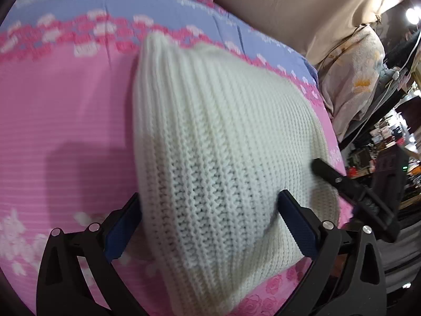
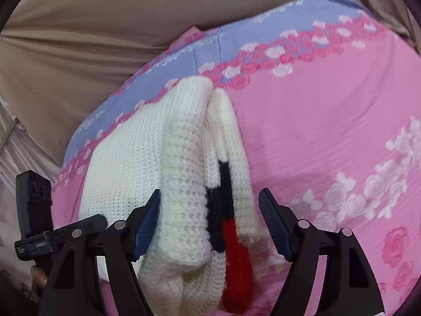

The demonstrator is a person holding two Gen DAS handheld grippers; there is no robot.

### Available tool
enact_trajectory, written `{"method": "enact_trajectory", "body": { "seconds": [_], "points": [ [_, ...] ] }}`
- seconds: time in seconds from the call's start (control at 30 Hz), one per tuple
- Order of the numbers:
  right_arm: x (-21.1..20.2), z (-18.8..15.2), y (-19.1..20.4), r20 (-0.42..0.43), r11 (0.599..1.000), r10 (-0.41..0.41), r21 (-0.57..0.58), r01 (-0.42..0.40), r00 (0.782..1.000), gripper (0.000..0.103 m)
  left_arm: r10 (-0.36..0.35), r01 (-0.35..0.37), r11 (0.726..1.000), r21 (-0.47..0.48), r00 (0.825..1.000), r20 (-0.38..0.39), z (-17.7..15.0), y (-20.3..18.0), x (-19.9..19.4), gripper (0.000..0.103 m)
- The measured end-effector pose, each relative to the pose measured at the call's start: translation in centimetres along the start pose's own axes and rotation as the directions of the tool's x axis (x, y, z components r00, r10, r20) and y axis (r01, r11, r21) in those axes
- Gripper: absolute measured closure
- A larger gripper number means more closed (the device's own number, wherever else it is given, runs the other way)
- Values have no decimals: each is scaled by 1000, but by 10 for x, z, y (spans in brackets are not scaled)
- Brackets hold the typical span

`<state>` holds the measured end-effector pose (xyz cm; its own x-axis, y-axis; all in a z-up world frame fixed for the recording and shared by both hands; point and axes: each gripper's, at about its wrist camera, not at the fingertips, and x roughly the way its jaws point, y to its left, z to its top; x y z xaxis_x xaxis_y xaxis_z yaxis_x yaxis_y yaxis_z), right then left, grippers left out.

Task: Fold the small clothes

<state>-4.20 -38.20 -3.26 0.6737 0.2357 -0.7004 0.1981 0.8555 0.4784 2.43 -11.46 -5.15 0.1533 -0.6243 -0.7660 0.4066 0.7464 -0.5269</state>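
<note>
Left gripper (image 1: 208, 226): jaws spread, straddling the white knit garment (image 1: 210, 144), which lies on the pink floral bedsheet (image 1: 65, 105); no pinch evident. Garment's long axis runs straight ahead, away from both tools. Right gripper (image 2: 209, 223): also parted around its bunched near end. Only the right wrist view shows the navy-and-red patch (image 2: 229, 223) in the fold; neither hand looks nearer.

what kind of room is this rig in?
Probably a bedroom at home: the white knit sweater lies on a bed with a pink floral bedsheet, a floral pillow sits beside it, and cluttered shelves stand beyond.
</note>
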Motion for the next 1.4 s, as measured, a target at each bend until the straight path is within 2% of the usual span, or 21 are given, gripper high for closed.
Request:
{"method": "enact_trajectory", "body": {
  "seconds": [0.03, 0.13, 0.27, 0.3, 0.33, 0.37, 0.4, 0.43, 0.53, 0.63, 0.73, 0.87, 1.0, 1.07, 1.1, 1.17, 1.23, 1.27, 1.3, 1.33, 1.4],
  "points": [
    [5, -2, -4, -21, 999, 36, 23, -36, 999, 26, -12, 12, 1000, -8, 1000, 5, -1, 0, 2, 5],
    [12, -4, -2, -21, 998, 53, 28, -52, 998, 20, 3, -3, 999, 43, 1000, 19, -1, -5, 7, 5],
    [22, 1, 1, -24, 996, 85, 15, -85, 996, 18, 22, -23, 997, 78, 1000, 17, 2, -12, 13, 5],
    [24, 3, 3, -25, 996, 91, 9, -91, 996, 24, 32, -33, 995, 91, 999, 5, 4, -15, 15, 5],
    [25, 5, 5, -23, 995, 98, 4, -98, 995, 39, 42, -42, 993, 111, 999, -5, 6, -18, 15, 7],
    [24, 6, 7, -12, 995, 104, 6, -104, 994, 45, 53, -52, 990, 134, 999, -4, 8, -23, 14, 11],
    [20, 7, 9, -2, 994, 110, -3, -110, 994, 56, 76, -77, 983, 166, 997, 14, 8, -29, 11, 23],
    [14, 8, 14, 19, 994, 109, -17, -109, 994, 62, 87, -92, 977, 193, 996, 31, 11, -37, 8, 35],
    [-16, 8, 32, 96, 990, 136, -50, -132, 986, 68, 83, -103, 960, 261, 993, 84, 15, -56, -13, 52],
    [-48, 12, 50, 185, 989, 120, -104, -102, 975, 69, 30, -73, 943, 324, 990, 136, 23, -79, -39, 54],
    [-93, 18, 68, 295, 984, 124, -157, -80, 947, 69, -24, -56, 917, 395, 981, 195, 30, -104, -66, 54],
    [-152, 27, 105, 433, 964, 175, -259, -63, 884, 69, -111, -64, 868, 493, 942, 317, 35, -132, -122, 54],
    [-190, 42, 153, 522, 931, 256, -360, -61, 814, 68, -179, -115, 826, 552, 875, 450, 46, -149, -185, 53],
    [-195, 53, 177, 538, 915, 293, -397, -69, 790, 67, -184, -156, 816, 557, 843, 506, 47, -149, -210, 52],
    [-193, 60, 186, 536, 911, 307, -405, -80, 786, 67, -181, -174, 815, 553, 830, 527, 48, -148, -220, 51],
    [-177, 74, 197, 507, 907, 337, -401, -130, 793, 67, -159, -223, 813, 538, 803, 574, 55, -139, -236, 49],
    [-143, 86, 204, 458, 909, 342, -382, -166, 820, 64, -114, -263, 823, 503, 792, 600, 66, -119, -241, 44],
    [-118, 91, 204, 420, 910, 339, -374, -180, 842, 62, -80, -275, 834, 477, 796, 600, 73, -104, -237, 42],
    [-87, 94, 202, 367, 912, 336, -359, -201, 867, 56, -38, -287, 851, 441, 803, 595, 80, -85, -228, 39],
    [-56, 95, 199, 316, 914, 331, -341, -219, 889, 50, 0, -298, 864, 405, 806, 592, 87, -67, -216, 31],
    [24, 89, 186, 170, 932, 267, -295, -210, 949, 47, 113, -339, 884, 322, 823, 557, 100, -22, -178, 23]
  ]
}}
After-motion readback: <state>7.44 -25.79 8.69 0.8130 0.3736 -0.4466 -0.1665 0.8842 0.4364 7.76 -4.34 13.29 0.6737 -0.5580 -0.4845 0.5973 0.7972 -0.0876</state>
